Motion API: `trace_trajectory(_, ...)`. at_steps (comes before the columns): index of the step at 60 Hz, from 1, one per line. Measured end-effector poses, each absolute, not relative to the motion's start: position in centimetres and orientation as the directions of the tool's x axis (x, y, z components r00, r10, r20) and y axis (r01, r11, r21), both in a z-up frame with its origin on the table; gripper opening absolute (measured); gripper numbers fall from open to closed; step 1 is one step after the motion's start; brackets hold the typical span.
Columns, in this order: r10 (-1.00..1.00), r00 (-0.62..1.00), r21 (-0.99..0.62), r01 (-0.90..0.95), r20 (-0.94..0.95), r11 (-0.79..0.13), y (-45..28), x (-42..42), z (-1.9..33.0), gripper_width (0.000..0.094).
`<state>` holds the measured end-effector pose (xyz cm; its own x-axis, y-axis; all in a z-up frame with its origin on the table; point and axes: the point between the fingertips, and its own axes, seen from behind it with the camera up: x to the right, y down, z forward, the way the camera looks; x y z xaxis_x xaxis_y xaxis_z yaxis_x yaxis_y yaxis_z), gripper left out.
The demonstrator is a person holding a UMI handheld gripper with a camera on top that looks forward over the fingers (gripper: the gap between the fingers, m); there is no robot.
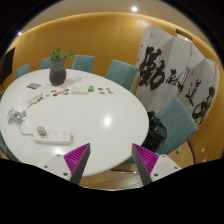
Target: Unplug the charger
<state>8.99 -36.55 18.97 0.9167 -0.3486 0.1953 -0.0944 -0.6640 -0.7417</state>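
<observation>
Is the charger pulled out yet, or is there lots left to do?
Nothing looks done yet. The white power strip lies on the round white table, with a white charger and cable beside it. The gripper hangs open above the table's near edge, holding nothing. Left: reach the strip, grip the charger, pull it out.

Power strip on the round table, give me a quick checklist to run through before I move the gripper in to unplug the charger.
1. Power strip in view, ahead of the gripper toward the left finger's side: ok.
2. Charger plugged into the strip: cannot tell, too small to make out.
3. Gripper open, nothing between its fingers: ok.
4. Path over the white table from fingers to strip free of objects: ok.
5. Gripper lined up with the strip: not ok, it points past it toward the table's middle.
6. Potted plant and small items at the far side well beyond the strip: ok.
</observation>
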Motion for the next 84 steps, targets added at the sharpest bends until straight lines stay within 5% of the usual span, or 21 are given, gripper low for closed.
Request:
trace_trajectory(26, -0.277, 0.953, -0.740, -0.100, 0.120, -0.665, -39.1, -0.9, 12.5, 0.0879)
trace_trajectory(41, -0.105, 0.994, -0.804, -0.059, 0.005, -0.591, -28.4, -14.7, 8.1, 0.0875)
trace_trajectory(54, -0.116, 0.993, -0.857, -0.044, 0.019, -0.513, -17.7, -18.0, 5.1, 0.0858)
trace_trajectory(60, -0.111, 0.993, -0.871, -0.028, 0.030, -0.490, -15.0, -18.8, 4.2, 0.0705)
trace_trajectory(61, -0.114, 0.993, -0.872, -0.025, 0.036, -0.488, -14.7, -18.8, 4.0, 0.0587)
trace_trajectory(65, -0.139, 0.988, -0.870, -0.007, 0.070, -0.493, -14.1, -18.1, 3.1, 0.0356)
trace_trajectory(76, -0.159, 0.985, -0.879, -0.019, 0.065, -0.477, -14.1, -18.1, 3.2, 0.0329)
trace_trajectory(84, -0.166, 0.986, -0.875, -0.054, 0.031, -0.481, -13.9, -18.0, 3.2, 0.0214)
